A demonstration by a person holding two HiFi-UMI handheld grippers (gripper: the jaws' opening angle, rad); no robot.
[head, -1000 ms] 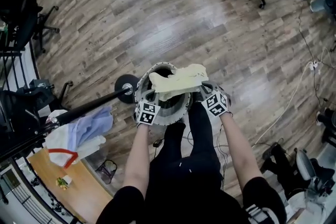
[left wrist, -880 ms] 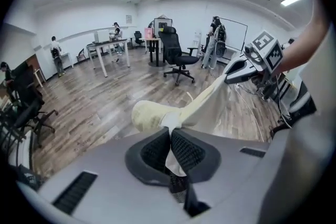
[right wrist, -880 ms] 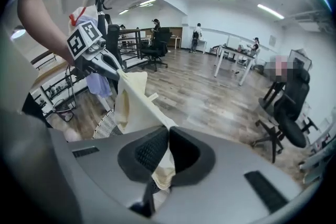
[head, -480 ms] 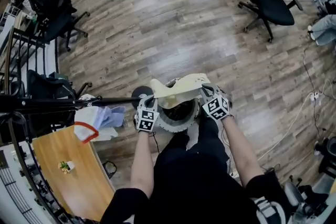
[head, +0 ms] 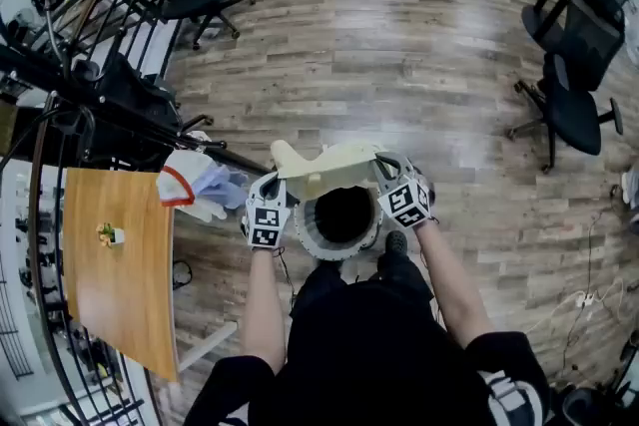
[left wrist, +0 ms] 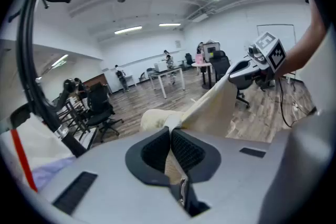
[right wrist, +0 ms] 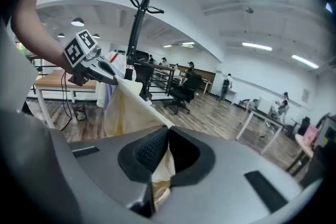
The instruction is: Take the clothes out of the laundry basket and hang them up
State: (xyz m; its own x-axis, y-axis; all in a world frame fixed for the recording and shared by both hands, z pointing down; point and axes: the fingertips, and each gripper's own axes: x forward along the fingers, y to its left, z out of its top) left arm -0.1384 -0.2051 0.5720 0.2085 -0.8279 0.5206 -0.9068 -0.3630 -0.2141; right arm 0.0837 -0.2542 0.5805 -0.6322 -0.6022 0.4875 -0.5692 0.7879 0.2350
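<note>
Left gripper [left wrist: 170, 136]: jaws pressed together on one end of the cream garment [head: 329, 165], at 11 o'clock of the laundry basket [head: 318, 244].
Right gripper [right wrist: 165, 140]: jaws pinching the garment's other end, at 1 o'clock of the basket.
Garment: stretched between both grippers, above the basket's far rim.
Basket: round, on the wood floor at 12 o'clock, just ahead of the person's feet.
Hung clothes [head: 195, 187]: white with red trim, plus pale blue, on the black rack [head: 100, 105] at 10 o'clock.
Wooden table [head: 115, 284]: 8 o'clock.
Office chair [head: 574, 105]: 2 o'clock, well apart.
</note>
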